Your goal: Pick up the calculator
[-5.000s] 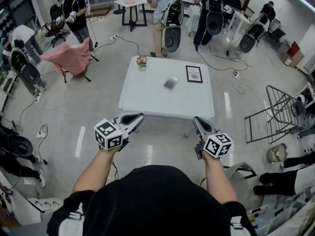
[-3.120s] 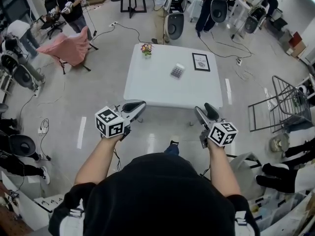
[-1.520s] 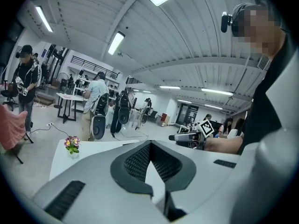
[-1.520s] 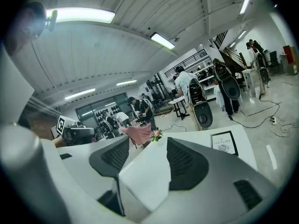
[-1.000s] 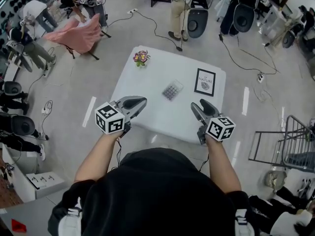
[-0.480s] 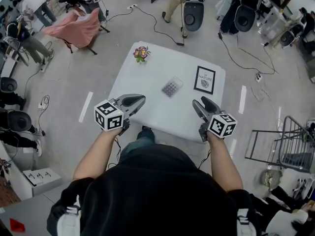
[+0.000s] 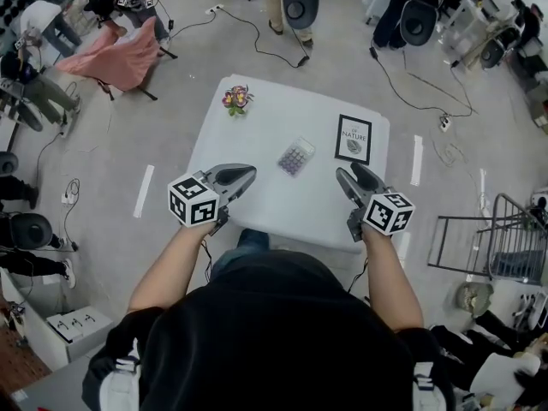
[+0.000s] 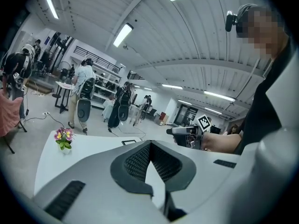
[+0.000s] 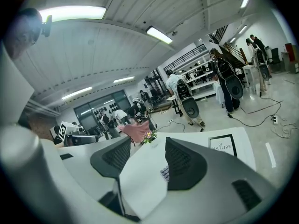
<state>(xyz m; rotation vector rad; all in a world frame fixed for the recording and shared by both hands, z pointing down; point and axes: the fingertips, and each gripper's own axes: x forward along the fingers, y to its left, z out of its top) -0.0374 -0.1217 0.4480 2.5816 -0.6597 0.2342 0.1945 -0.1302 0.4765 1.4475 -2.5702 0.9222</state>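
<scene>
The calculator (image 7: 296, 156) is small and grey and lies flat in the middle of the white table (image 7: 257, 204). In the right gripper view the calculator (image 9: 164, 172) shows far off between the jaws. My left gripper (image 7: 247, 173) hovers over the table's near left part, its jaw tips meeting with nothing in them; the left gripper view shows the same left gripper (image 8: 150, 143). My right gripper (image 7: 349, 176) hovers over the near right part and stands open and empty. Both are well short of the calculator.
A small pot of flowers (image 7: 235, 99) stands at the table's far left corner and a framed print (image 7: 354, 139) lies at the far right. Around the table are people, black chairs, floor cables, a pink-draped chair (image 7: 124, 54) and a wire rack (image 7: 488, 242).
The person has stepped up to the table, which now lies closer below. Both grippers have come forward over its near edge. Their jaws look the same.
</scene>
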